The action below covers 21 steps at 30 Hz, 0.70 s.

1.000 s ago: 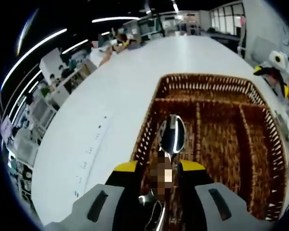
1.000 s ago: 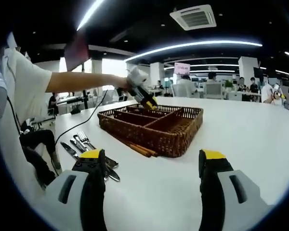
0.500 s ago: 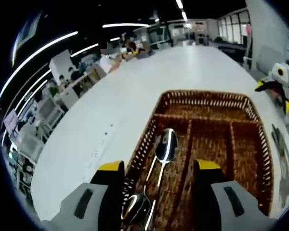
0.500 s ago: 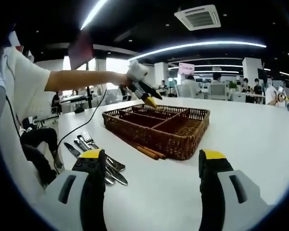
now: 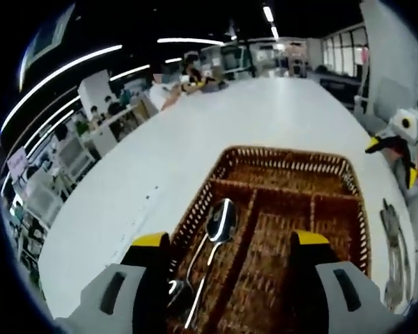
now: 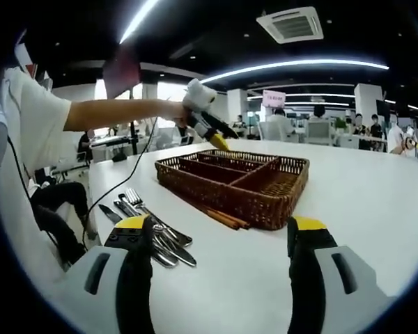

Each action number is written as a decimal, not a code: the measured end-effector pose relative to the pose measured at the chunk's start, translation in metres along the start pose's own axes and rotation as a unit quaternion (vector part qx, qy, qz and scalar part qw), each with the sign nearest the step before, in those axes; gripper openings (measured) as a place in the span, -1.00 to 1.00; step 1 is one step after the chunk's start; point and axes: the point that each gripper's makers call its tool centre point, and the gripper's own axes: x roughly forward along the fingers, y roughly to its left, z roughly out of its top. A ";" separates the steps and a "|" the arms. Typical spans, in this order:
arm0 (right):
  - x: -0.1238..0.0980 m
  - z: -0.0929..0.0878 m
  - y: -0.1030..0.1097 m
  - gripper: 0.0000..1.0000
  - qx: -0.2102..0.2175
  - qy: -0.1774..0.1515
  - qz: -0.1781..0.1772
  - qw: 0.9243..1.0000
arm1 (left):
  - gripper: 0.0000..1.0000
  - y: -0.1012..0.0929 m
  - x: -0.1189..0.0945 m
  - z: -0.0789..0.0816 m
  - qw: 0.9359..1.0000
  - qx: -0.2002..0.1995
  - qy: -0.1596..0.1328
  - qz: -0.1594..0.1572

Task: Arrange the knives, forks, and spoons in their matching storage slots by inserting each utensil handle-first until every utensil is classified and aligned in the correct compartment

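We are lifting the left gripper (image 5: 230, 243) away, jaws wide and empty, having just dropped a spoon (image 5: 216, 226) into the tray's (image 5: 292, 156) left slot. Our right gripper (image 6: 219, 233) is idling open over the table (image 6: 376, 202); the remaining cutlery (image 6: 150, 223) is waiting near its front edge.

- Spoon (image 5: 218, 224) handle end lies hidden behind the left hand-held gripper (image 5: 230, 245) at the picture's lower edge.
- Utensils on the desk (image 6: 148, 221): near ends hidden behind the right hand-held gripper (image 6: 221, 229).
- Wicker tray (image 6: 235, 181) interior: contents cannot be told from the right gripper view.
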 end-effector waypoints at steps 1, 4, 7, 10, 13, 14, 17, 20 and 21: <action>0.000 0.001 0.000 0.64 -0.001 -0.001 0.000 1.000 | 0.43 0.000 -0.001 0.000 1.000 0.006 -0.001 0.004; -0.002 0.003 0.003 0.64 -0.001 -0.005 0.002 1.000 | 0.45 0.000 -0.005 0.000 1.000 0.011 -0.003 0.013; -0.003 0.004 0.005 0.64 -0.003 -0.005 0.003 1.000 | 0.51 -0.005 -0.010 0.002 1.000 -0.002 -0.011 0.016; -0.003 0.004 0.007 0.64 -0.003 -0.005 0.004 1.000 | 0.52 -0.008 -0.015 0.003 1.000 -0.002 -0.014 0.025; -0.003 0.004 0.012 0.64 -0.004 -0.006 0.007 1.000 | 0.52 -0.016 -0.021 0.004 0.999 -0.003 -0.021 0.028; -0.003 0.004 0.013 0.64 -0.005 -0.005 0.008 1.000 | 0.52 -0.019 -0.022 0.004 0.999 0.000 -0.022 0.028; -0.003 0.003 0.015 0.63 -0.012 -0.002 0.007 1.000 | 0.50 -0.026 -0.027 0.006 0.999 0.008 -0.030 0.032; -0.005 0.004 0.018 0.63 -0.012 -0.003 0.009 1.000 | 0.50 -0.029 -0.031 0.009 0.999 0.005 -0.040 0.036; -0.006 0.004 0.019 0.63 -0.013 -0.003 0.009 1.000 | 0.50 -0.030 -0.033 0.009 0.999 0.002 -0.041 0.035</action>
